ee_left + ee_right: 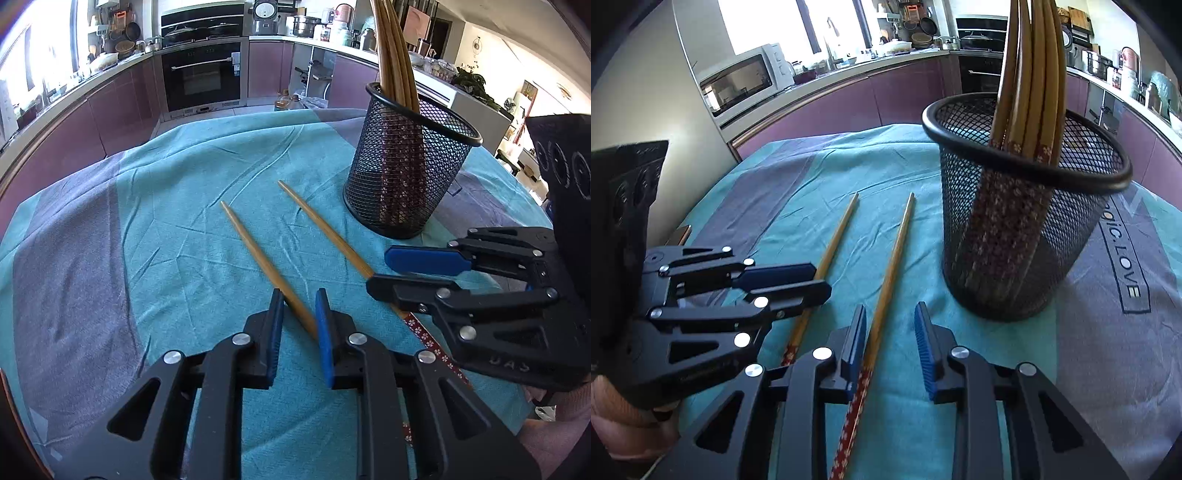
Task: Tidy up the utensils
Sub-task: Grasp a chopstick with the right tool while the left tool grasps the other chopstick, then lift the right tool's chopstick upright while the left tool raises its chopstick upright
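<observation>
Two bamboo chopsticks with red flowered ends lie side by side on the teal cloth (166, 177). My left gripper (299, 297) has closed to a narrow gap around the left chopstick (251, 243). That chopstick crosses the gap slantwise and touches both blue pads while still resting on the cloth. From the right wrist view the left gripper (820, 280) shows the same narrow pinch. My right gripper (891, 310) straddles the right chopstick (894, 254), which lies by the left pad with a gap to the other pad. A black mesh cup (406, 177) holding several chopsticks (395, 55) stands upright just beyond.
The cloth covers a round table whose far edge faces purple kitchen cabinets (122, 107) and an oven (201, 75). The mesh cup (1015, 240) stands close to the right gripper's right side. A person's hand (628, 424) holds the left gripper.
</observation>
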`<state>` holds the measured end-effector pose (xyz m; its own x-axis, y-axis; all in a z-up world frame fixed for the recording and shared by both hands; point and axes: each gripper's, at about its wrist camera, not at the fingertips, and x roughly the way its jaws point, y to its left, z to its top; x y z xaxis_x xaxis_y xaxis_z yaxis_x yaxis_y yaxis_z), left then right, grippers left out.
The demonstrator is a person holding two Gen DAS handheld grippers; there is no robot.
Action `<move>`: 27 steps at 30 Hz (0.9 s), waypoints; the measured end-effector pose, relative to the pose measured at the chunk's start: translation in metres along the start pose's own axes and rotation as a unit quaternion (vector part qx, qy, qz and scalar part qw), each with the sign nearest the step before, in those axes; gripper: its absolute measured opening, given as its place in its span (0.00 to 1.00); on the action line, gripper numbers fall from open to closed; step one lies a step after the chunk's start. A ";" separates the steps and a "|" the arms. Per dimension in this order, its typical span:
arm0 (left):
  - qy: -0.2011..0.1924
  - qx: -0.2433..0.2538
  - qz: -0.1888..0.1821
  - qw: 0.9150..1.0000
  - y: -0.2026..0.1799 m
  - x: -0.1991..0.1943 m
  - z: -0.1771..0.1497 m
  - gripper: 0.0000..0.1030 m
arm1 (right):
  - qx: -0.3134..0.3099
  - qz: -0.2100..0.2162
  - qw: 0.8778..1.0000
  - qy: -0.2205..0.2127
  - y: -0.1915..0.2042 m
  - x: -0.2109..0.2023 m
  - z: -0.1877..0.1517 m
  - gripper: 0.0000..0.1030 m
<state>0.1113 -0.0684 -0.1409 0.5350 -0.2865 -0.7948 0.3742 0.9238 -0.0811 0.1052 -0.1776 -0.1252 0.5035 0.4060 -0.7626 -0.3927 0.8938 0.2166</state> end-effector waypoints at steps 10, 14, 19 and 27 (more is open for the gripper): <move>-0.004 0.000 -0.002 1.000 0.000 0.001 0.001 0.12 | 0.022 0.000 1.000 -0.004 -0.005 0.005 0.004 0.06; -0.004 -0.002 0.000 1.000 -0.002 -0.001 -0.002 0.10 | 0.036 0.010 0.999 -0.008 -0.009 0.001 0.001 0.06; -0.006 -0.002 0.002 1.000 -0.004 -0.004 -0.004 0.08 | 0.035 0.029 0.999 -0.016 -0.006 -0.010 -0.002 0.06; 0.001 0.001 0.016 1.000 -0.005 0.003 -0.002 0.14 | 0.019 0.037 0.999 0.000 0.002 -0.006 -0.006 0.06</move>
<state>0.1098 -0.0730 -0.1442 0.5446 -0.2557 -0.7987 0.3582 0.9321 -0.0542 0.0973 -0.1792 -0.1239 0.4744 0.4721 -0.7431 -0.3999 0.8675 0.2958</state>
